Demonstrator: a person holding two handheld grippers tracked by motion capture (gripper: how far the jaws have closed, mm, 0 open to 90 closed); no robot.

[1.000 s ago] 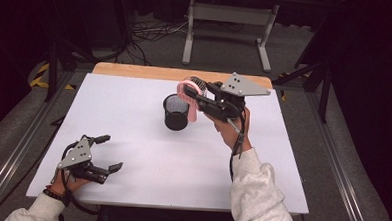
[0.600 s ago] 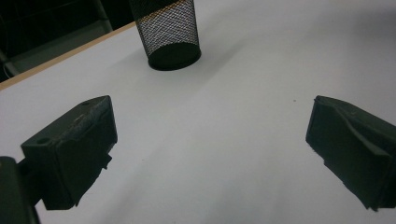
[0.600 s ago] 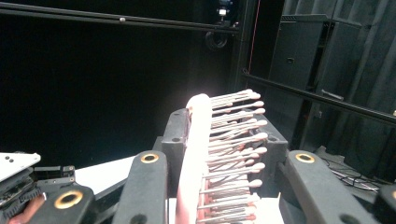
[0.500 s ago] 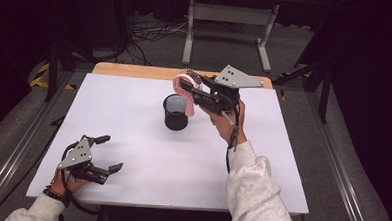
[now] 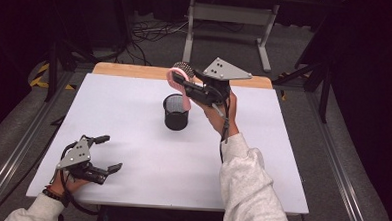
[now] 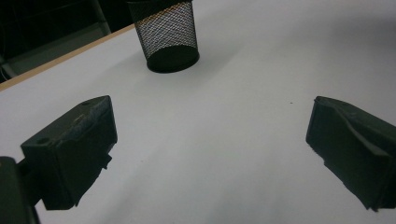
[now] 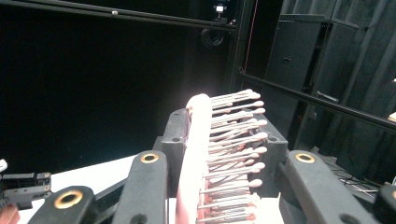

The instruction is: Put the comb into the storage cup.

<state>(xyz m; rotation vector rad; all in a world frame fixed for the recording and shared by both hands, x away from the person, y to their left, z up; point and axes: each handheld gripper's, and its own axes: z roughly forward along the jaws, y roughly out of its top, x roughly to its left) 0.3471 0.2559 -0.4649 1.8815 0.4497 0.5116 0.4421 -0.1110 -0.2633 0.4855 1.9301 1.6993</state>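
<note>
Carrying a pink hairbrush (image 5: 179,82) clamped by its head in the right gripper (image 5: 183,83), handle over the black mesh cup (image 5: 176,112); lowering straight in judged next. Left gripper (image 5: 108,153) idle, jaws apart, near table (image 5: 262,158) edge.

Black wire-mesh metal cup (image 5: 176,112), pink smooth plastic hairbrush (image 5: 181,85), matt white tabletop (image 5: 147,153) with wooden edge.

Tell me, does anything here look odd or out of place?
Nothing looks spilled or broken. The right gripper holds a pink hairbrush above the upright black mesh cup, while the left gripper rests open on the white table.
</note>
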